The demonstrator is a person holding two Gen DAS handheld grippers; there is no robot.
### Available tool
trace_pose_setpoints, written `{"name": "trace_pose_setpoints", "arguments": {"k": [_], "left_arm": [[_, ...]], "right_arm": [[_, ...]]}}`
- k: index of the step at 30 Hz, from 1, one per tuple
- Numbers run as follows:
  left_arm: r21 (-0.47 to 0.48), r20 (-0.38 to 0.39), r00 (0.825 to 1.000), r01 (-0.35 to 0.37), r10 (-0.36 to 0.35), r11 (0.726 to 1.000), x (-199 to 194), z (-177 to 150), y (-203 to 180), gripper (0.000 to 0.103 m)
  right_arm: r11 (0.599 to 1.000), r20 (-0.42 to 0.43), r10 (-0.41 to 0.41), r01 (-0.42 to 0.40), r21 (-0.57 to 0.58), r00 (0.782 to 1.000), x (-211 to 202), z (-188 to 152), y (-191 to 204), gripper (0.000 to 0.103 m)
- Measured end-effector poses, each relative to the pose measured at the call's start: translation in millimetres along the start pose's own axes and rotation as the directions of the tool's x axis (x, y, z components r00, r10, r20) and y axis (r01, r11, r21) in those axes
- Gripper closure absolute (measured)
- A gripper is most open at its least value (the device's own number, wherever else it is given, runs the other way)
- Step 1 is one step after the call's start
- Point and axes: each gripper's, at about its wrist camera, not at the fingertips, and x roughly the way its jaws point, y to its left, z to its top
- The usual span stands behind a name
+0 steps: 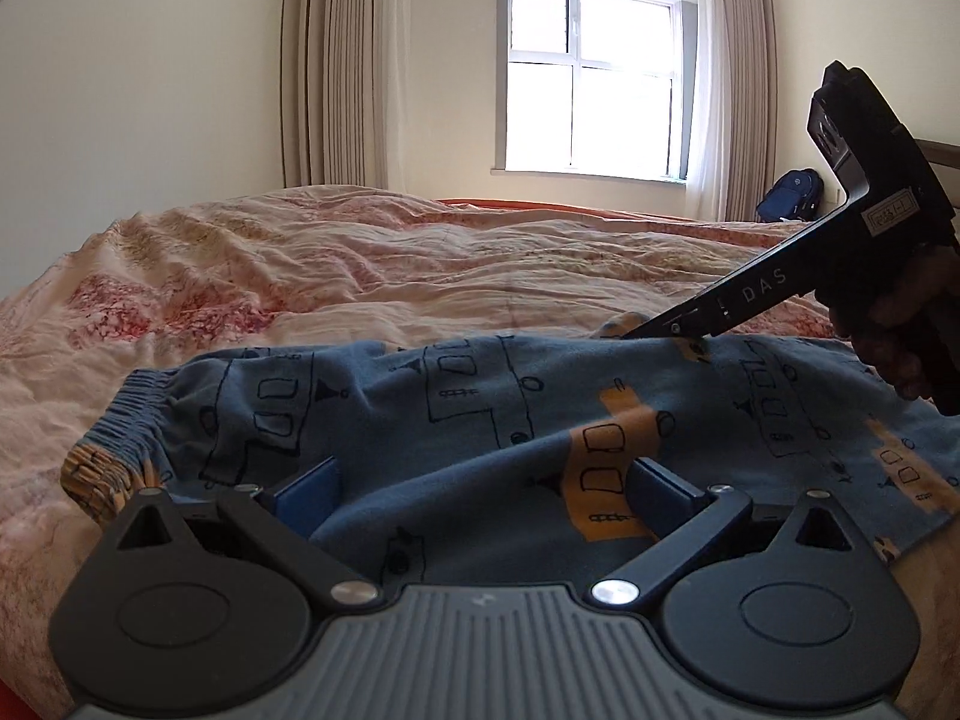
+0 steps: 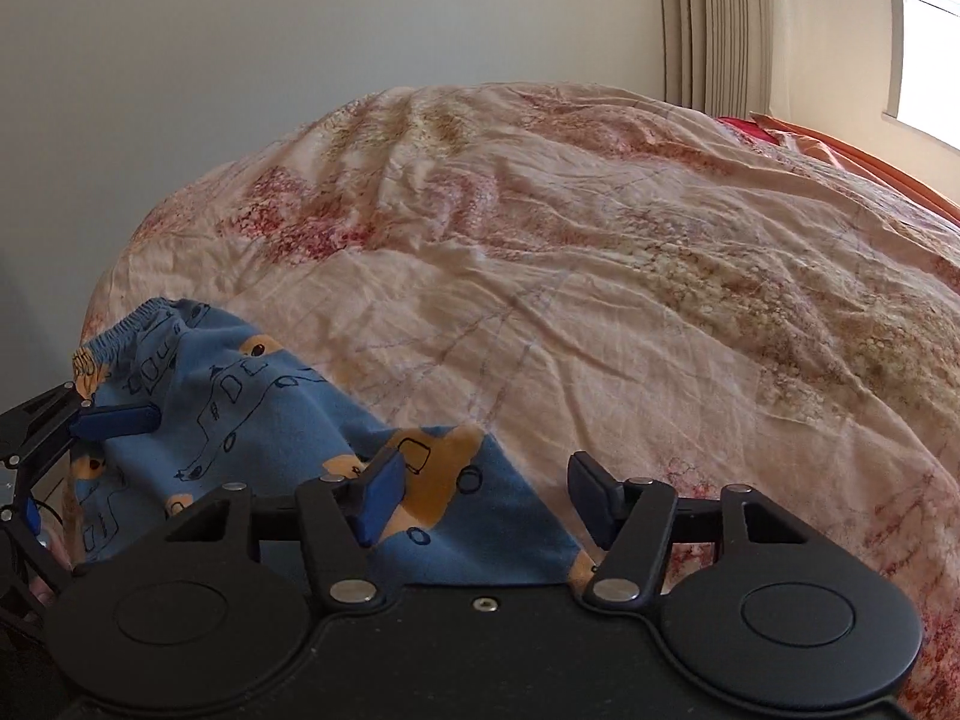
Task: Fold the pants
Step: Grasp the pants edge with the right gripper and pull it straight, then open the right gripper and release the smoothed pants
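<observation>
Blue pants [image 1: 480,420] with black line drawings and orange patches lie crumpled on the bed, elastic waistband [image 1: 126,414] at the left. My left gripper [image 1: 480,492] is open, its jaws wide apart with a fold of the pants between them. My right gripper [image 2: 486,498] is open over the pants' right edge [image 2: 480,516]. In the left wrist view the right gripper [image 1: 636,333] reaches down onto the far edge of the pants. In the right wrist view the left gripper's finger [image 2: 117,420] rests on the pants [image 2: 270,420] near the waistband [image 2: 132,324].
A wrinkled pink floral bedspread [image 1: 390,264] covers the bed and fills the right wrist view [image 2: 600,270]. A window [image 1: 594,78] with beige curtains is behind. A blue backpack [image 1: 789,195] sits on the floor at the far right.
</observation>
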Motion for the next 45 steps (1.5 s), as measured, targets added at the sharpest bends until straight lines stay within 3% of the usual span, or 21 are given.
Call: {"name": "trace_pose_setpoints", "arguments": {"k": [1,2,3,4,10,14,16,18,20,22,23,24,29,31,34,37,38,41,43,45], "left_arm": [[-0.005,0.0,1.0,0.003,-0.003,1.0,-0.5,-0.4,0.8,0.001],[-0.005,-0.002,1.0,0.006,-0.006,1.0,-0.9,0.0,1.4,0.001],[0.0,-0.003,1.0,0.008,-0.008,1.0,-1.3,0.1,2.0,0.001],[0.002,-0.003,1.0,0.009,-0.009,1.0,-1.6,0.1,2.8,0.001],[0.001,-0.019,1.0,0.011,-0.01,1.0,-1.5,0.6,3.5,0.001],[0.012,-0.025,1.0,0.005,-0.004,1.0,-0.6,0.8,2.3,0.001],[0.012,-0.027,1.0,0.004,-0.003,1.0,-1.9,2.3,2.1,0.001],[0.008,-0.028,1.0,0.007,-0.007,1.0,-3.9,6.3,2.1,0.001],[0.008,-0.015,1.0,0.017,-0.017,1.0,-6.5,12.0,1.6,0.001],[0.014,0.001,1.0,0.023,-0.023,1.0,-7.4,17.8,-1.2,0.001],[0.021,0.005,1.0,0.029,-0.029,0.999,-6.0,21.1,-4.4,0.001],[0.032,0.005,0.999,0.037,-0.037,0.999,-3.6,23.9,-8.7,0.0],[0.096,-0.006,0.994,0.107,-0.107,0.99,14.0,31.2,-45.2,0.0],[0.113,-0.018,0.989,0.149,-0.148,0.982,20.6,31.7,-63.4,0.0],[0.159,-0.038,0.978,0.209,-0.206,0.965,29.2,27.3,-96.4,0.0],[0.207,-0.073,0.974,0.224,-0.214,0.952,36.9,19.4,-122.3,0.0],[0.227,-0.076,0.977,0.212,-0.2,0.951,38.2,17.5,-127.6,0.0],[0.257,-0.074,0.981,0.192,-0.179,0.947,36.7,17.3,-137.3,0.0],[0.243,-0.08,0.978,0.209,-0.195,0.947,34.9,23.4,-140.1,0.0],[0.222,-0.076,0.972,0.234,-0.223,0.947,33.0,31.1,-144.1,0.0]], "right_arm": [[1.0,-0.014,-0.002,0.002,-0.005,1.0,1.5,-0.8,1.1,0.053],[1.0,-0.02,-0.002,0.002,-0.005,1.0,2.2,-1.8,2.2,0.068],[1.0,-0.027,0.002,-0.002,-0.007,1.0,2.6,-3.3,3.6,0.091],[1.0,-0.03,0.001,-0.002,-0.022,1.0,2.4,-4.7,6.7,0.098],[0.99,0.081,-0.111,0.118,-0.079,0.991,-10.3,4.0,16.4,0.101],[0.99,0.072,-0.12,0.124,-0.061,0.99,3.9,10.7,7.3,0.101],[0.99,0.058,-0.123,0.127,-0.065,0.991,13.6,5.4,6.3,0.097],[0.987,0.077,-0.146,0.15,-0.052,0.986,12.9,0.2,5.1,0.073],[0.985,0.113,-0.166,0.171,-0.034,0.98,-0.7,-4.2,1.5,0.061],[0.975,0.152,-0.215,0.221,-0.023,0.965,-21.7,-14.6,-0.5,0.045],[0.968,0.169,-0.244,0.25,-0.013,0.955,-33.9,-23.5,-1.3,0.03],[0.962,0.182,-0.269,0.272,0.009,0.946,-45.8,-33.8,-2.5,0.022],[0.921,0.189,-0.382,0.356,0.158,0.904,-107.7,-112.2,4.4,0.001],[0.894,0.179,-0.436,0.403,0.196,0.882,-126.9,-142.3,10.8,0.001],[0.82,0.133,-0.557,0.518,0.242,0.82,-152.8,-184.7,15.7,0.001],[0.764,0.124,-0.622,0.565,0.311,0.773,-182.7,-215.8,4.8,0.001],[0.734,0.115,-0.653,0.587,0.341,0.749,-192.6,-222.9,-1.7,0.001],[0.614,0.072,-0.758,0.671,0.416,0.649,-222.6,-242.1,-21.5,0.001],[0.582,0.072,-0.768,0.648,0.491,0.636,-241.8,-253.3,-32.2,0.001],[0.568,0.085,-0.761,0.598,0.565,0.643,-257.6,-264.1,-40.0,0.001]]}}
